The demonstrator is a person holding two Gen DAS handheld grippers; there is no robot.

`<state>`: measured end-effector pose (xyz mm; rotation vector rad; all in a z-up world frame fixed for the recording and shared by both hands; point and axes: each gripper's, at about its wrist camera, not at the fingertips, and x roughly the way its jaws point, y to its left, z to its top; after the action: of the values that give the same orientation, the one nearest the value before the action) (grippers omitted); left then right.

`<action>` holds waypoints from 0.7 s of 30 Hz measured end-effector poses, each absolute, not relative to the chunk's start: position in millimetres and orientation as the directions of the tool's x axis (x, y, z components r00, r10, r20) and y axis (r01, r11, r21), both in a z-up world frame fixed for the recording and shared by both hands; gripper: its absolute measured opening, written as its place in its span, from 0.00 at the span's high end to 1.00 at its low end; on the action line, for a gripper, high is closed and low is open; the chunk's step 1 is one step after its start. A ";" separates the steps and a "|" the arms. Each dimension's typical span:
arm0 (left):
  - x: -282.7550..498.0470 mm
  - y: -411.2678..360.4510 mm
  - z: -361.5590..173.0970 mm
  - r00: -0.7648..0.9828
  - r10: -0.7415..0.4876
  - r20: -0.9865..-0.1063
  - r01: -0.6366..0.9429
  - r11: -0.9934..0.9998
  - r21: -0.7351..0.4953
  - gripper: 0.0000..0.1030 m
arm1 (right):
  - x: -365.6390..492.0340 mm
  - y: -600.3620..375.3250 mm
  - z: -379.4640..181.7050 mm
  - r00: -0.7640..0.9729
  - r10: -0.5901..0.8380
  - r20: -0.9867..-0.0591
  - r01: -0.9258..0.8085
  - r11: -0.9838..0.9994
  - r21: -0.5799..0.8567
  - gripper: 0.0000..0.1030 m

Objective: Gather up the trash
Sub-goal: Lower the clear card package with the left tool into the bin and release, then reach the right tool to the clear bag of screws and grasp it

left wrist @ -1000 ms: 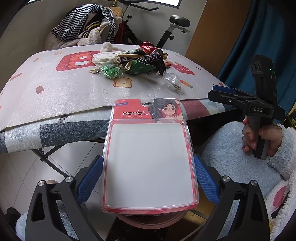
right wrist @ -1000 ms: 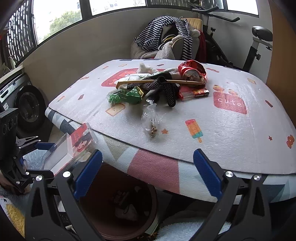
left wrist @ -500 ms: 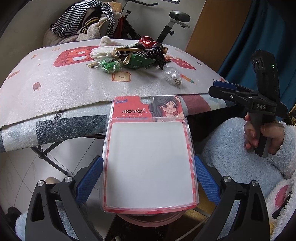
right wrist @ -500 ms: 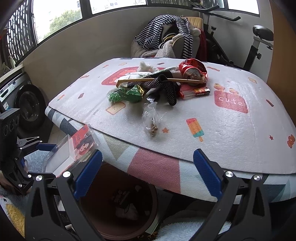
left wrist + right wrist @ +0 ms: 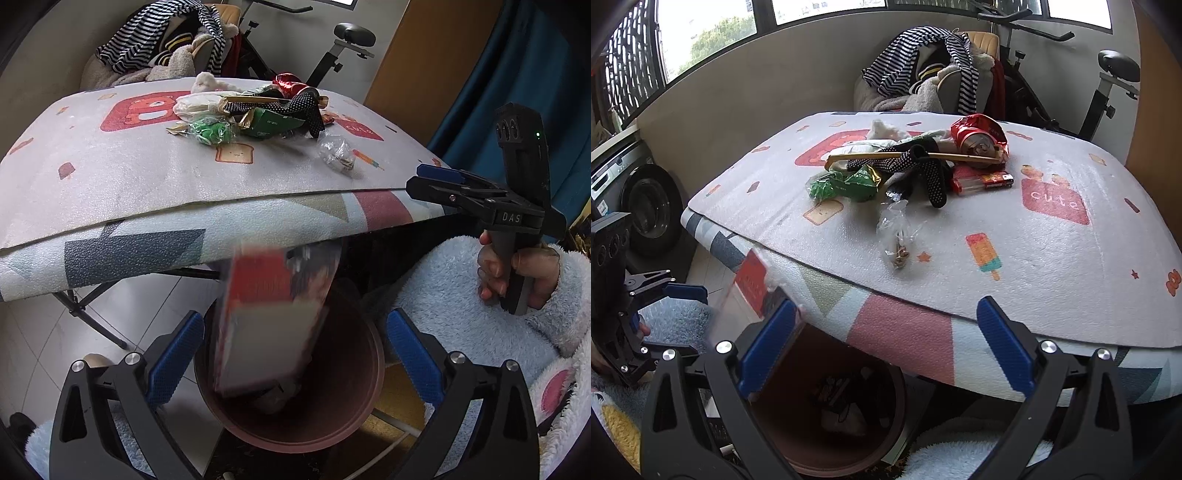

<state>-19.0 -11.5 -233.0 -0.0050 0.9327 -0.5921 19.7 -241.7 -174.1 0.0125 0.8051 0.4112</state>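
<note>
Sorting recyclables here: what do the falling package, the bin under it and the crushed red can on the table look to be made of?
Package: printed red card in a clear plastic blister, judging by its see-through edge; motion-blurred. Bin: dull reddish-brown, probably matte plastic. Can: thin metal, likely aluminium; its end shines silver and the wall is crumpled.

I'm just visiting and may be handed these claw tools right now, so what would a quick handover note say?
Left claw: open, just above the bin; the red package is blurred, dropping in.
Right claw: open, empty, at the table edge.
Done: the package and a few scraps lie in the bin.
Left: the pile on the table, with green wrappers, dotted sock, crushed can, clear bag.
</note>
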 end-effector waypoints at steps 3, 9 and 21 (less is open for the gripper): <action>-18.5 -10.3 -232.6 0.457 -0.476 -0.751 0.469 0.847 -0.251 0.06 | 20.2 -241.7 -174.5 0.616 0.362 -0.700 -0.353 0.921 0.165 0.06; -14.9 -4.1 -231.7 0.490 -0.446 -0.749 0.429 0.871 -0.239 0.06 | 20.6 -241.4 -174.8 0.613 0.361 -0.703 -0.354 0.921 0.163 0.06; -11.8 -0.4 -231.4 0.512 -0.423 -0.748 0.404 0.887 -0.225 0.06 | 21.0 -240.7 -177.2 0.609 0.359 -0.708 -0.359 0.920 0.159 0.06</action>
<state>-11.8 -0.4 -231.4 -0.0226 0.9064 -0.4973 21.0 -240.7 -177.2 0.0007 0.8174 0.4145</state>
